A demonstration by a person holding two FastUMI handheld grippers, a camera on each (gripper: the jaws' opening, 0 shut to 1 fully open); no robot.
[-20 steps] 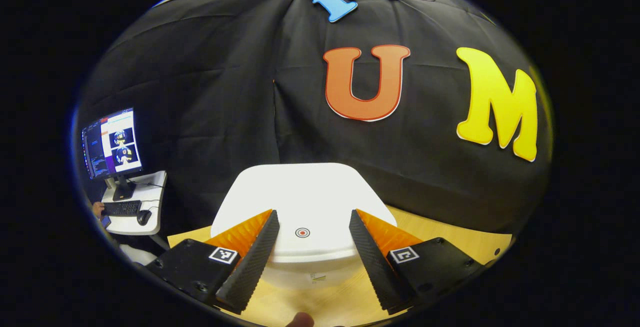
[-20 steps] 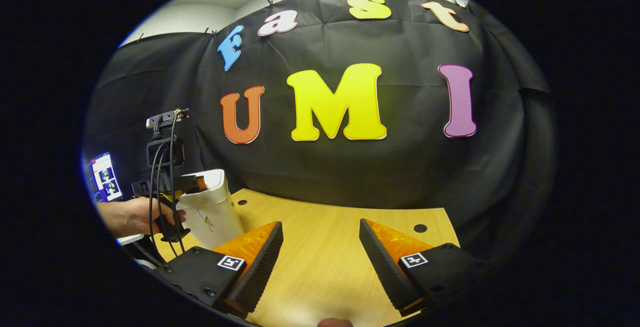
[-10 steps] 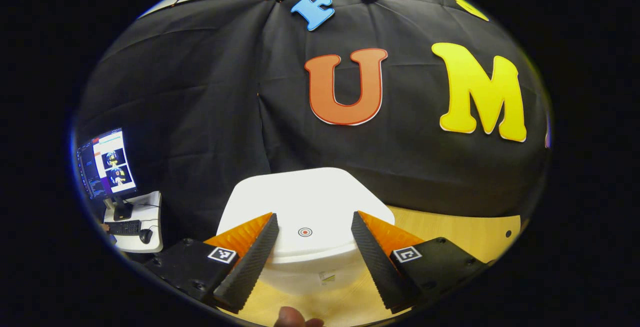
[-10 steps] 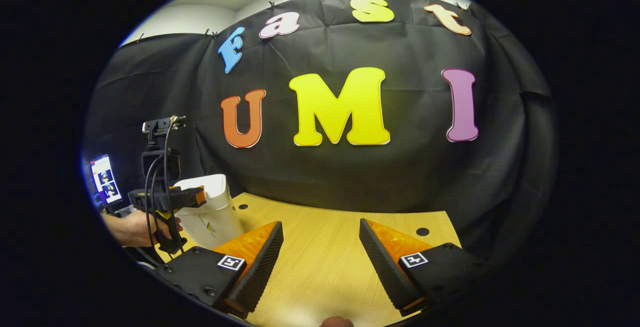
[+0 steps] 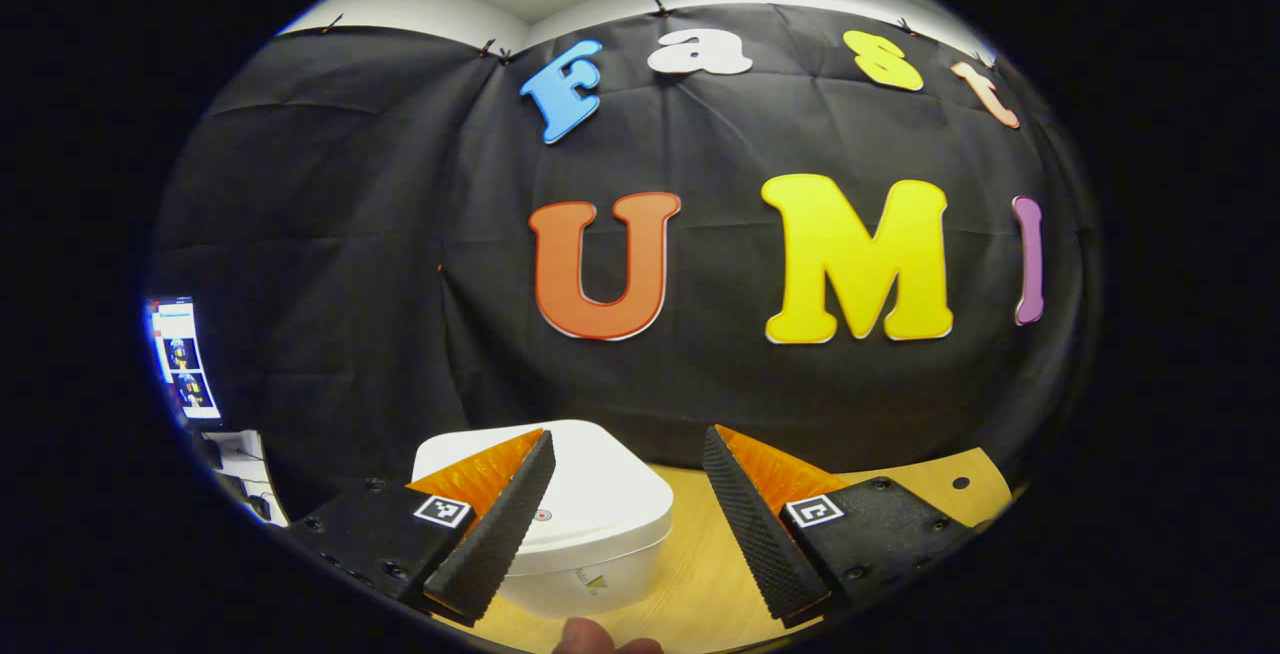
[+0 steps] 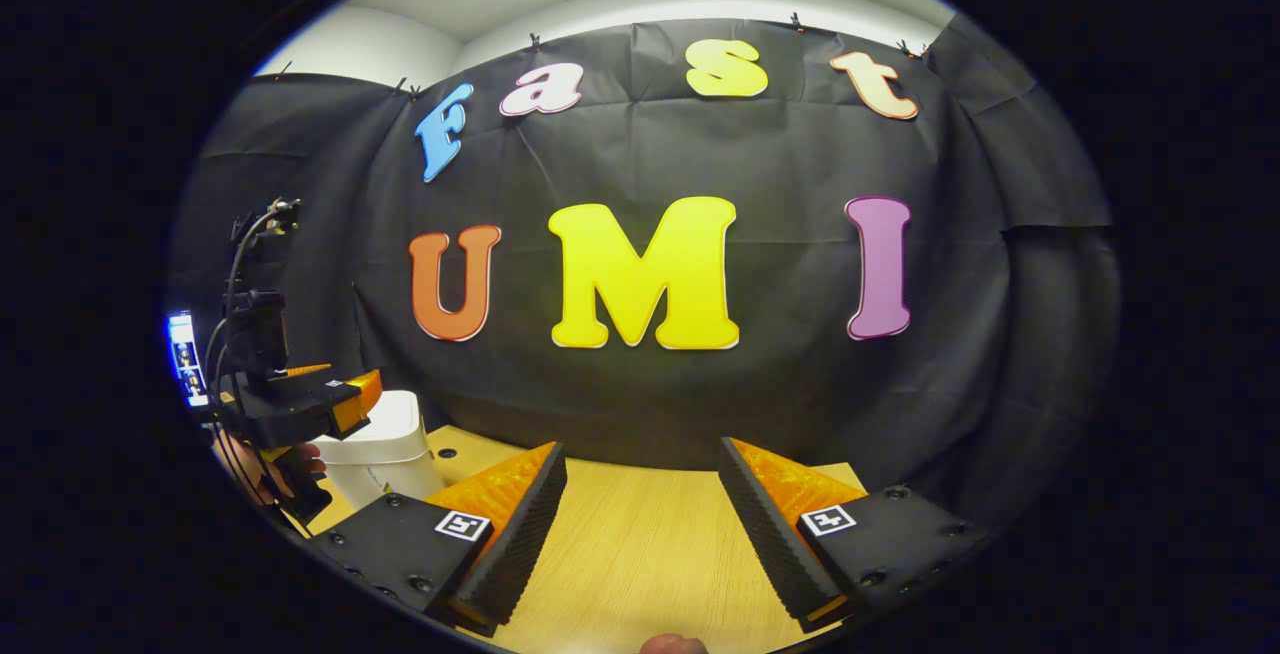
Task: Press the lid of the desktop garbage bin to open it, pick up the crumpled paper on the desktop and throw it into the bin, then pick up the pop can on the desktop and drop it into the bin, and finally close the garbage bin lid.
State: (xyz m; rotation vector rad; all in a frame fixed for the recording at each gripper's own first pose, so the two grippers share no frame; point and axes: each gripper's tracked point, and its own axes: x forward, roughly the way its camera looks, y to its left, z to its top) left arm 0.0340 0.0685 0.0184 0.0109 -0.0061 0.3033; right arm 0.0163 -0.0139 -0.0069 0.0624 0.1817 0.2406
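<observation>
The tabletop (image 6: 640, 534) ran bare ahead of my right tongs (image 6: 640, 524), which stood wide and empty. The bin (image 5: 575, 534) sat low and left of centre between my left tongs (image 5: 625, 509), also wide and empty, its lid (image 5: 585, 494) looking flat and closed. I judged the press not yet made: I needed one finger brought down squarely on the small round mark (image 5: 542, 514), not the rim.

I see a test booth inside an office room. Ahead of my grippers a black cloth wall (image 6: 700, 404) hangs from clips, a wooden table (image 6: 640, 534) sits below, and a lit computer screen (image 5: 180, 359) glows far left.
</observation>
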